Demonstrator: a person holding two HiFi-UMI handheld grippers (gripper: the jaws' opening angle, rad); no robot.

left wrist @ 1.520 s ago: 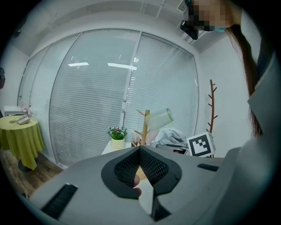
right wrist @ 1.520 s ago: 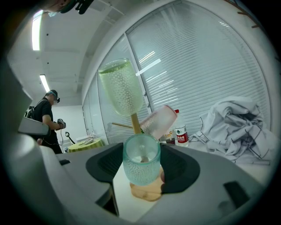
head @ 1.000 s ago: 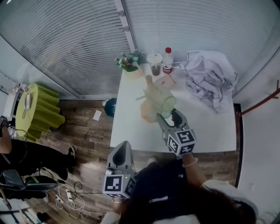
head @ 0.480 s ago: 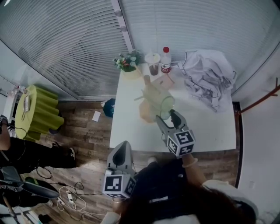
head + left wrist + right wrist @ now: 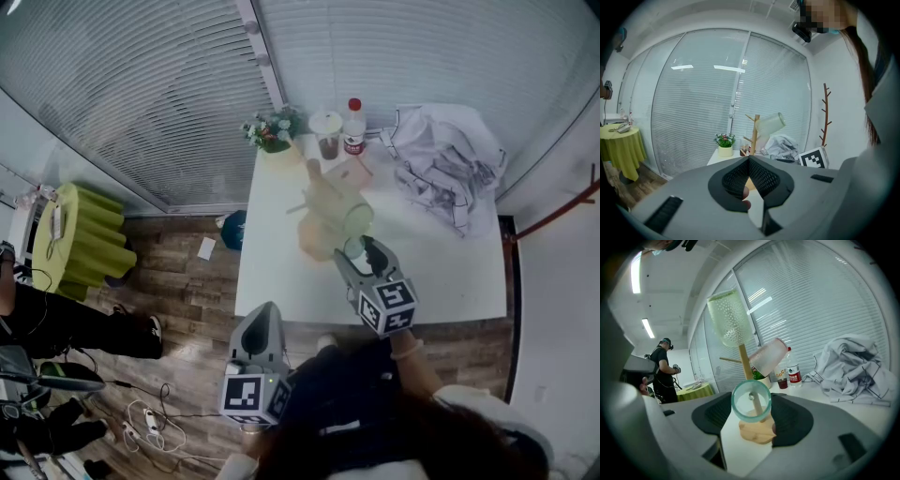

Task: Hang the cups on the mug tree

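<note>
Right hand-held gripper [image 5: 751, 414] holds cup [image 5: 751, 399] level

At the left edge of my head view, the bystander in black [image 5: 84, 323] has shifted across the wooden floor, and the dark chair [image 5: 66, 382] below them has moved too.

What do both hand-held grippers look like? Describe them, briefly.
The left hand-held gripper and the right hand-held gripper look alike: smooth grey bodies, black mesh-textured pads, and a rear cube carrying black-and-white square markers.
</note>
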